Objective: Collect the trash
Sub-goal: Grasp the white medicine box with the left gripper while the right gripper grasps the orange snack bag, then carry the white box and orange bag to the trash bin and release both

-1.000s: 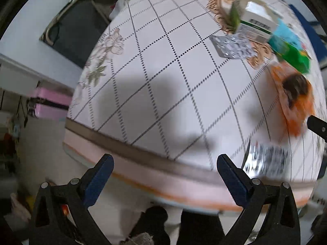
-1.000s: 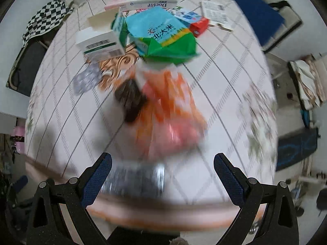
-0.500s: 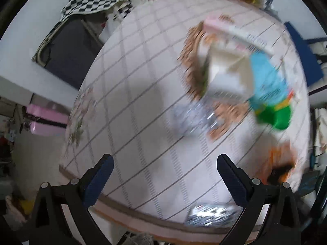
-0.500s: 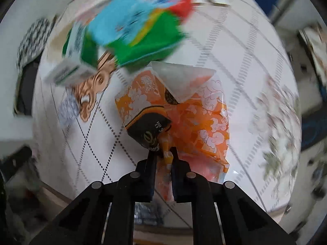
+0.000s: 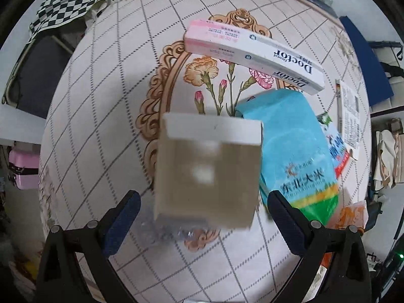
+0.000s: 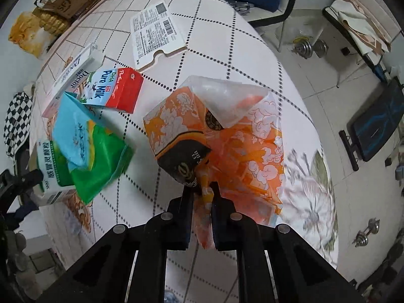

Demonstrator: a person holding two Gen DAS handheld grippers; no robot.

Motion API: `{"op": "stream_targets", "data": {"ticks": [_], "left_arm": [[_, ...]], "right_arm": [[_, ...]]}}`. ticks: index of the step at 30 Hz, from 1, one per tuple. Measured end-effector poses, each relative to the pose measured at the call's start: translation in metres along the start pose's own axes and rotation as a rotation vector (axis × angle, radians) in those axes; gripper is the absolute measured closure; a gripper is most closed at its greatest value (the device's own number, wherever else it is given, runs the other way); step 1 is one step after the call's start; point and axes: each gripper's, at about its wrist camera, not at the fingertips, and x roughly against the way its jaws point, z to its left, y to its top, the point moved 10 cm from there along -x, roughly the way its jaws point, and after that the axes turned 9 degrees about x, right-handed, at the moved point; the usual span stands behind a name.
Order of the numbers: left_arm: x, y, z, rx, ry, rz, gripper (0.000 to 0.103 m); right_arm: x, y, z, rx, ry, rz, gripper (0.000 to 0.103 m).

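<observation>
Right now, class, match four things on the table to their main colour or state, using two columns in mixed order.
1. milk carton
2. toothpaste box
3. snack bag
4. rice bag

A. pinched in the right hand-held gripper
B. light blue over green
C. red end, "Pure Milk" print
D. long, white and pink

Pairs: 1-C, 2-D, 3-A, 4-B

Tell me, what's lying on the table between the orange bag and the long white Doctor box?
The right wrist view shows a red and blue Pure Milk carton lying between the orange bag and the Doctor box.
</observation>
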Motion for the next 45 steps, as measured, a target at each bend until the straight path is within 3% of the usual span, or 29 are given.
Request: {"op": "stream_targets", "data": {"ticks": [3,5,14,22,33,38,42,45], "left_arm": [[-0.008,0.004,-0.003,-0.024,0.017,-0.009,0.030],[-0.005,0.006,-0.005,-0.042,0.017,-0.035,0.034],[0.044,-0.022,0.004,-0.117,0.073,-0.179,0.035],[0.087,-0.068,0.038,-0.117,0.031,-0.266,0.035],[0.159,-0.169,0.102,-0.179,-0.092,-0.344,0.035],[0.180,-0.221,0.137,-0.239,-0.153,-0.354,0.035],[0.181,-0.263,0.161,-0.285,-0.196,-0.327,0.035],[0.160,-0.299,0.179,-0.304,-0.214,-0.250,0.035]], "right_arm": [[-0.011,0.006,0.000,0.014,-0.010,0.015,0.090],[-0.015,0.008,0.000,0.021,-0.014,0.017,0.090],[0.001,-0.007,0.012,0.091,-0.026,-0.018,0.090],[0.035,-0.044,0.029,0.163,-0.002,-0.070,0.090],[0.112,-0.166,0.081,0.271,0.065,-0.160,0.090],[0.151,-0.250,0.106,0.269,0.092,-0.211,0.090],[0.164,-0.312,0.116,0.254,0.109,-0.225,0.090],[0.156,-0.364,0.114,0.228,0.129,-0.184,0.090]]}}
